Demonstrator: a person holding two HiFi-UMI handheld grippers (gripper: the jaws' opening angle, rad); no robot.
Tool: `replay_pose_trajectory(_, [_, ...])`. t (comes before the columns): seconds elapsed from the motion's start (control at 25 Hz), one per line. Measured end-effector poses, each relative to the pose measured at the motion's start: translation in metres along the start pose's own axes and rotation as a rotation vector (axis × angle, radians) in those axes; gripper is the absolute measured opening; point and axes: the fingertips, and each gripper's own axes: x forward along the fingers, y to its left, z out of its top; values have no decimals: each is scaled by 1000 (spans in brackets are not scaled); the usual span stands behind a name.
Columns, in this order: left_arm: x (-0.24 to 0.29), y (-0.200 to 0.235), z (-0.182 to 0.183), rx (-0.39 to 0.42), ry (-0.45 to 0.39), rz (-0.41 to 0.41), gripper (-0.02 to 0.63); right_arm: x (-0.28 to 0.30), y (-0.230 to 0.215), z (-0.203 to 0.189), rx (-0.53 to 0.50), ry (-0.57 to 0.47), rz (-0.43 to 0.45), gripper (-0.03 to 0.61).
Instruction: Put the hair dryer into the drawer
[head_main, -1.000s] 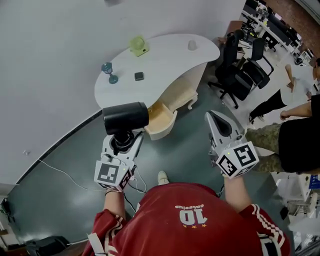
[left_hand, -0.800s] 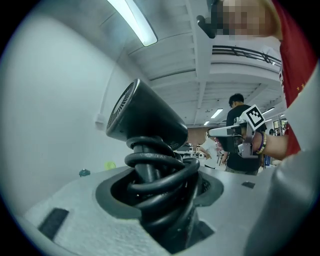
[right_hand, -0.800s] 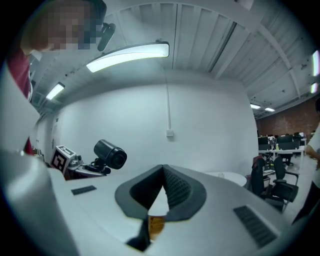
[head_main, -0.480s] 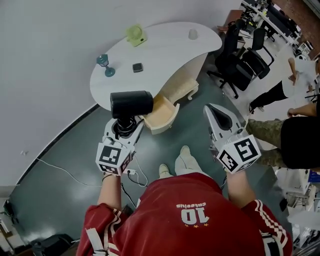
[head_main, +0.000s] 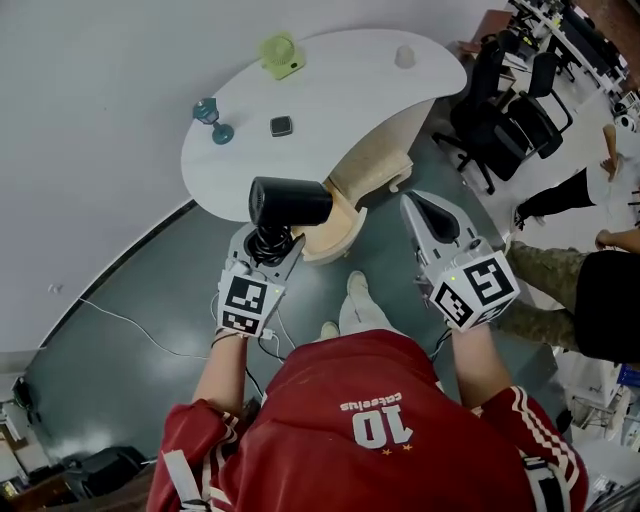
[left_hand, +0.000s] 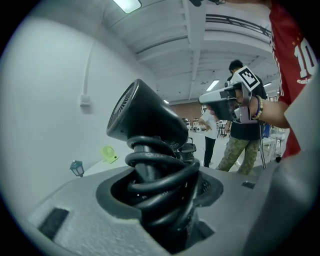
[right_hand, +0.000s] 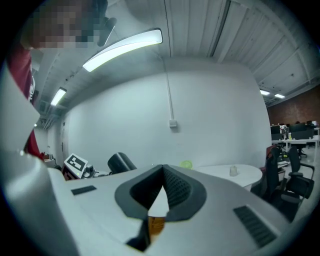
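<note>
A black hair dryer (head_main: 290, 202) stands upright in my left gripper (head_main: 270, 238), whose jaws are shut on its cord-wrapped handle (left_hand: 159, 182). Its barrel (left_hand: 144, 119) points left in the head view. It hangs at the near left edge of the open wooden drawer (head_main: 340, 222) under the white table (head_main: 330, 110). My right gripper (head_main: 413, 203) floats to the right of the drawer, its jaws shut on nothing. The right gripper view shows the pads meeting at the tip (right_hand: 162, 169) and the hair dryer (right_hand: 121, 162) off to the left.
The table carries a green fan (head_main: 279, 55), a blue lantern (head_main: 210, 118), a small black item (head_main: 281, 126) and a cup (head_main: 404, 56). Black office chairs (head_main: 510, 100) and a standing person (head_main: 600, 290) are at the right. A cable (head_main: 130, 330) lies on the floor.
Both grippers have moved forward and down toward the table. The hair dryer has gone from short of the drawer to its near edge. The person has stepped forward.
</note>
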Motion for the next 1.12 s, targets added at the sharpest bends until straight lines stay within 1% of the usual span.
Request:
replay_pose_trajectory(0.12, [26, -3, -9, -6, 40, -31, 259, 21, -17, -5, 19, 0, 18, 6])
replay_pose_trajectory(0.28, [58, -6, -30, -16, 105, -71, 259, 40, -41, -25, 64, 26, 23, 6])
replay_pose_trajectory(0.36, [72, -7, -46, -33, 144, -92, 261, 47, -50, -33, 79, 39, 22, 6])
replay_pose_trajectory(0.52, [91, -9, -83, -100, 208, -124, 261, 53, -62, -49, 97, 62, 16, 6])
replay_pose_trajectory(0.6, [100, -10, -101, -118, 244, -135, 261, 57, -70, -58, 111, 77, 10, 6])
replay_pose_trajectory(0.8, [121, -22, -143, -122, 343, -186, 261, 62, -89, -76, 139, 108, -3, 6])
replay_pose_trajectory(0.96, [136, -31, -176, -148, 421, -233, 261, 67, -99, -90, 158, 131, -11, 6])
replay_pose_trajectory(1.12, [143, -38, -205, -137, 494, -266, 261, 69, -103, -102, 166, 153, -9, 6])
